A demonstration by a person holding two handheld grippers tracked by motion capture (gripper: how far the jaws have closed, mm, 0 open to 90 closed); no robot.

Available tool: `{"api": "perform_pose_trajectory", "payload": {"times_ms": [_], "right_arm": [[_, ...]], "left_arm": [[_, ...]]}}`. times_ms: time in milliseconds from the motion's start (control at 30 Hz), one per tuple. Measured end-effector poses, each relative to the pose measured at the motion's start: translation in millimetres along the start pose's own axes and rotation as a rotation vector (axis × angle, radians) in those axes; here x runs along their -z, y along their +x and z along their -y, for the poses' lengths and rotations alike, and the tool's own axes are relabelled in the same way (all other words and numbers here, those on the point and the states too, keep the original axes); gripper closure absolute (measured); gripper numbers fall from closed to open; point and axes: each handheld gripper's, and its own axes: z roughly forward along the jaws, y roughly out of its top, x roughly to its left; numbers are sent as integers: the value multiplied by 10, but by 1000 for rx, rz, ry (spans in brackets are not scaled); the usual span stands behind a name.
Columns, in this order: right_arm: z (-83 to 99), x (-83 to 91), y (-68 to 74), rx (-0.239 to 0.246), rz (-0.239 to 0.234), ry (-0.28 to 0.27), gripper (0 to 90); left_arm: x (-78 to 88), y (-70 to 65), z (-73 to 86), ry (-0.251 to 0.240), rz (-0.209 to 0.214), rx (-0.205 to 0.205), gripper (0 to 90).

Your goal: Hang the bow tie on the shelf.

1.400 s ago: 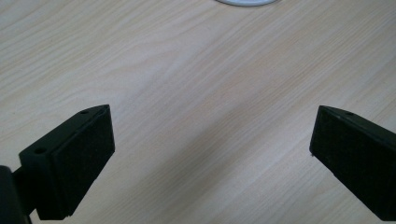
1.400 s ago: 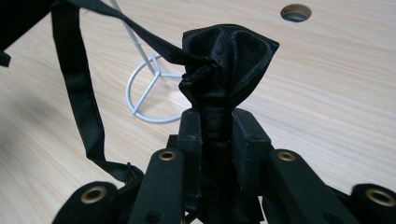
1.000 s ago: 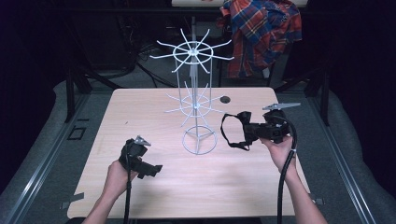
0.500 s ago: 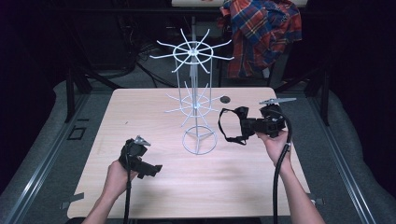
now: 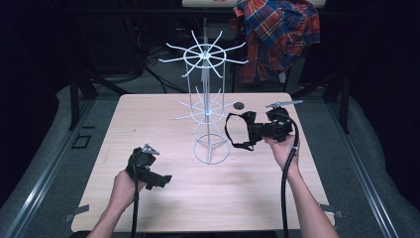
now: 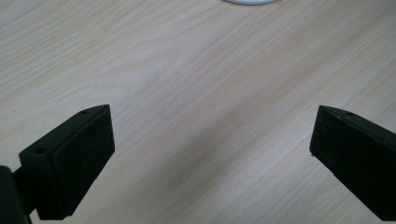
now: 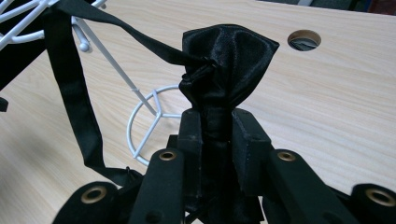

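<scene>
The right hand-held gripper (image 7: 217,135) is pinching a soft black satin bow tie (image 7: 226,60) beside the white wire rack (image 5: 208,106); its limp strap (image 7: 70,88) is dangling, so holding the bunched fabric seems wisest. The left hand-held gripper (image 6: 210,154) is hovering spread over the tabletop (image 6: 187,70).

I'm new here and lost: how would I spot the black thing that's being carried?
Find the white wire rack standing on the wooden table. Just beside it, the right gripper clamps a black satin bow tie. Its long black strap hangs in a loop, unlike anything else there.
</scene>
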Motion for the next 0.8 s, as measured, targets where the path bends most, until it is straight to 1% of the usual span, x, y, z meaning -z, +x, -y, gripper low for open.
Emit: {"api": "perform_pose_trajectory", "payload": {"times_ms": [100, 167, 233, 333, 367, 433, 500, 533, 567, 633, 800], "right_arm": [[-9, -52, 23, 4, -2, 7, 749], [-8, -92, 42, 5, -3, 22, 749], [-4, -115, 38, 7, -8, 14, 749], [3, -132, 45, 2, -9, 23, 749], [9, -153, 48, 10, -6, 22, 749], [26, -193, 65, 11, -6, 40, 748], [40, -234, 76, 8, -19, 43, 748], [48, -255, 79, 11, -21, 40, 748], [55, -275, 82, 13, -28, 51, 748], [59, -284, 88, 14, -23, 52, 748], [86, -349, 115, 30, -31, 68, 747]], "left_arm": [[-1, 3, 1, 0, 1, -1, 0], [-1, 2, 6, 0, 2, 3, 0], [-1, 2, 7, 0, 1, 3, 0], [2, -3, 9, -1, 2, 7, 0], [3, -4, 10, -1, 2, 6, 0], [5, -3, 11, -1, -1, 7, 0], [6, -2, 13, -1, -3, 7, 0], [6, -1, 14, 0, -3, 7, 0], [7, 1, 15, -1, -4, 8, 1], [8, 6, 18, 0, -6, 8, 1], [6, 8, 16, 4, -1, 8, 1]]}}
